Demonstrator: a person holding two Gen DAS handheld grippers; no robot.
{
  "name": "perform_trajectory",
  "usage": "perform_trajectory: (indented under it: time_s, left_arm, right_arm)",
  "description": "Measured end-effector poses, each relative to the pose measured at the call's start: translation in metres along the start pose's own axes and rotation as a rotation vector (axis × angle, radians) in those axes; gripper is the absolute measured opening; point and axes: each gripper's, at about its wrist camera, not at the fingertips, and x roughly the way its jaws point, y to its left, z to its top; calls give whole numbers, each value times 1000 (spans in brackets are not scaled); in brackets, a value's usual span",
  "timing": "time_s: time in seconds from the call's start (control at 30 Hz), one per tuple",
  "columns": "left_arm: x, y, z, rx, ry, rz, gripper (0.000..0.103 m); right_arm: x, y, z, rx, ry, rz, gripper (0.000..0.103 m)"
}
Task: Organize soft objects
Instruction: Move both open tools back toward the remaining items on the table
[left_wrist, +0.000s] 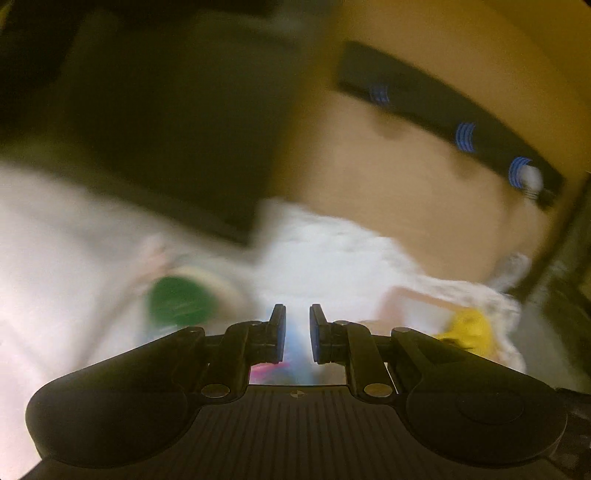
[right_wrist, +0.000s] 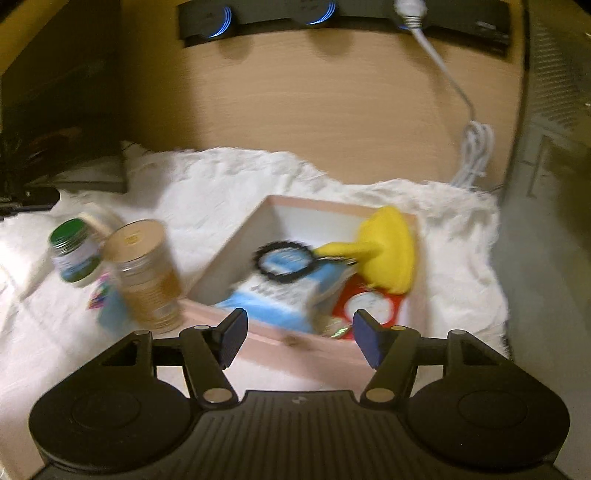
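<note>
Plush yellow toy (right_wrist: 388, 247) lies in the pale pink box (right_wrist: 295, 343), against its wall at about two o'clock from the box's middle, with one limb stretched toward nine o'clock. Just beside that limb a black scrunchie (right_wrist: 282, 262) rests on a blue-and-white packet (right_wrist: 273, 299), and a red-and-white card (right_wrist: 369, 304) lies under the toy at five o'clock. The box sits on a white furry cover (right_wrist: 207, 184).

At nine o'clock from the box, touching its corner, stands a clear jar with a tan lid (right_wrist: 147, 273). A green-lidded jar (right_wrist: 74, 251) stands farther toward nine o'clock, with a third pale lid partly hidden behind it. A blue packet lies flat on the cover between the two jars, blurred.

The right gripper (right_wrist: 299, 339) hangs over the box's near wall, jaws spread wide and empty. The left gripper (left_wrist: 297, 332) has its jaws nearly together with a narrow gap. A blue and pink blur shows in and below that gap, and whether the pads pinch it cannot be told.

Behind the cover is a wooden panel (right_wrist: 325, 96) carrying a black strip with blue-ringed sockets (right_wrist: 332, 18) at twelve o'clock. A white cable (right_wrist: 443, 66) drops from it into a coil at two o'clock. A dark object fills ten o'clock.

The left view is heavily smeared. Only the green lid (left_wrist: 181, 302), the yellow toy (left_wrist: 469, 328) and the white cover (left_wrist: 325, 251) can be picked out.
</note>
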Motion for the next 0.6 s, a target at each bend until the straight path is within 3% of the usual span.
perform_trajectory:
  time_s: [0.1, 0.3, 0.47, 0.6]
  left_arm:
    - [8, 28, -9, -64, 78, 43, 15]
    - [36, 33, -32, -73, 210, -19, 15]
    - [47, 21, -39, -9, 231, -68, 15]
    - [41, 28, -38, -11, 217, -56, 15]
  right_arm:
    - [1, 19, -5, -30, 15, 28, 65]
    - [5, 51, -18, -90, 75, 82, 65]
    - [6, 73, -23, -136, 100, 121, 65]
    - [17, 103, -16, -177, 111, 169, 65]
